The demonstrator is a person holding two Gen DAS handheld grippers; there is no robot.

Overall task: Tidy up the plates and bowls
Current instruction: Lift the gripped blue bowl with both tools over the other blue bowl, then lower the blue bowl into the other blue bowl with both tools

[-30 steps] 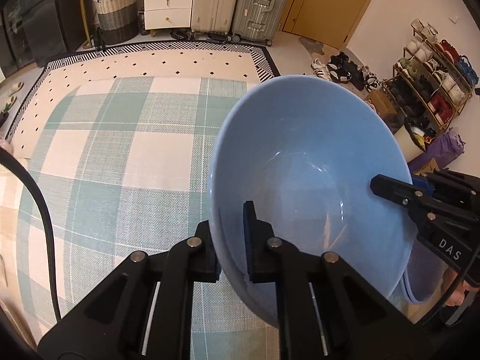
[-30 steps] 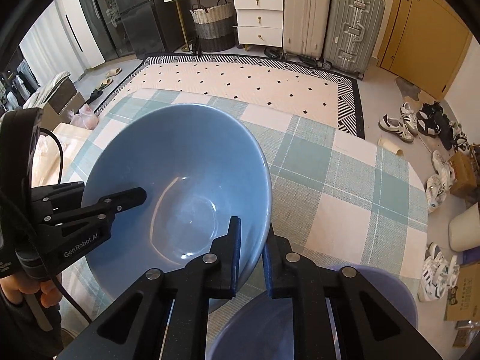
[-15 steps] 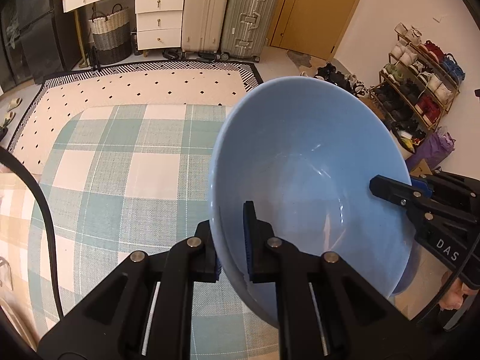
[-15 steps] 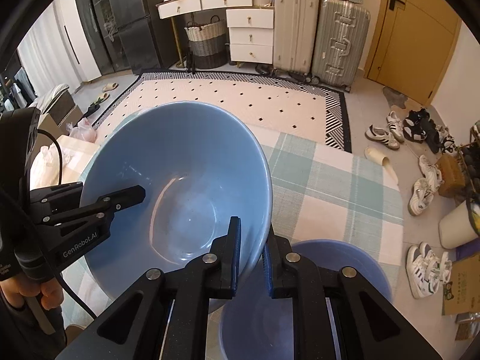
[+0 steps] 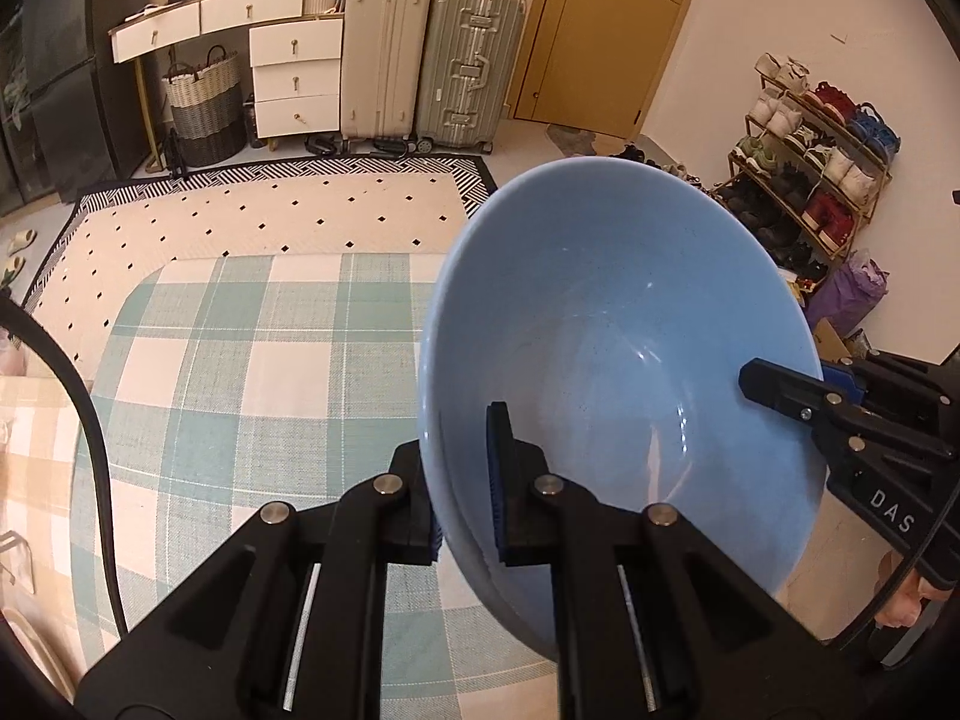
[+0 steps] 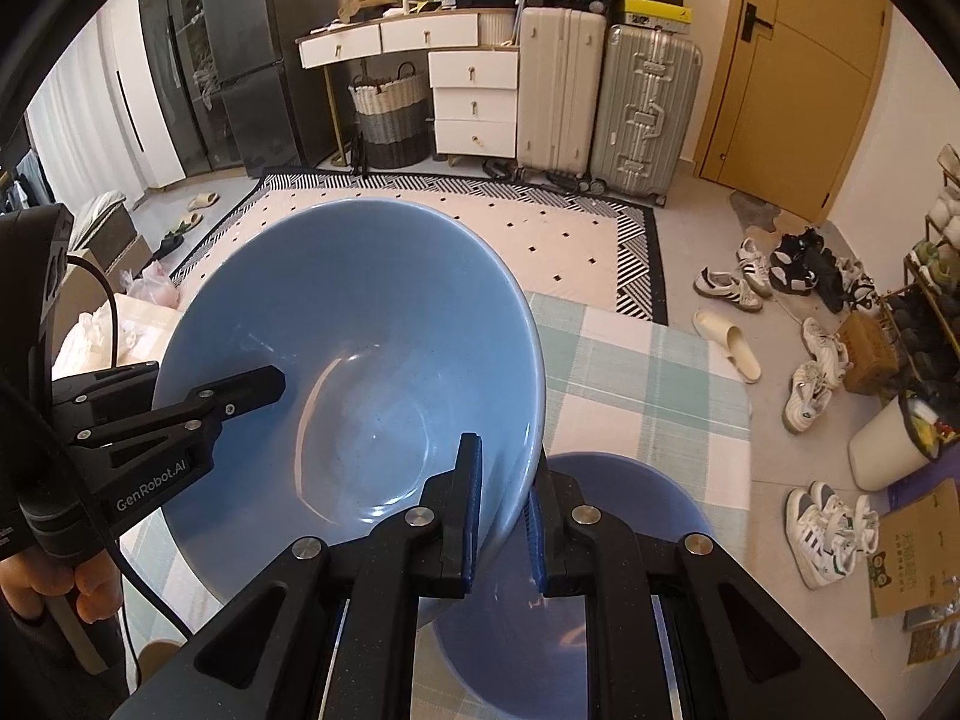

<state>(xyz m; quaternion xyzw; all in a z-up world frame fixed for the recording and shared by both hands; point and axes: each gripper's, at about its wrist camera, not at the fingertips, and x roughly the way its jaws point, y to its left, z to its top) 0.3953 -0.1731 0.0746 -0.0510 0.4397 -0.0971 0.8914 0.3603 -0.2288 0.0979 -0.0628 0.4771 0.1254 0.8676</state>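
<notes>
Left wrist view shows the tabletop (image 5: 252, 360), spread with a teal-and-white checked cloth, lying well below a large, glossy, light-blue ceramic-looking bowl (image 5: 600, 324) that hangs tilted in the air, clear of the cloth. Right wrist view shows a second bowl of the same blue (image 6: 624, 492) resting on the cloth directly beneath the lifted one, apart from it.

The lifted bowl looks stiff, smooth and breakable, probably weighty for its width, and its glaze is likely slippery; a thin rim is the only place a narrow pinch can take it, so two holds on opposite sides suit it. That is how it is carried: the left tool (image 5: 465, 480) is clamped on the rim, one pad inside the wall and one outside, and the right tool (image 6: 504, 516) is pinched the same way on the far side. Any slackening risks a drop onto the bowl below.
</notes>
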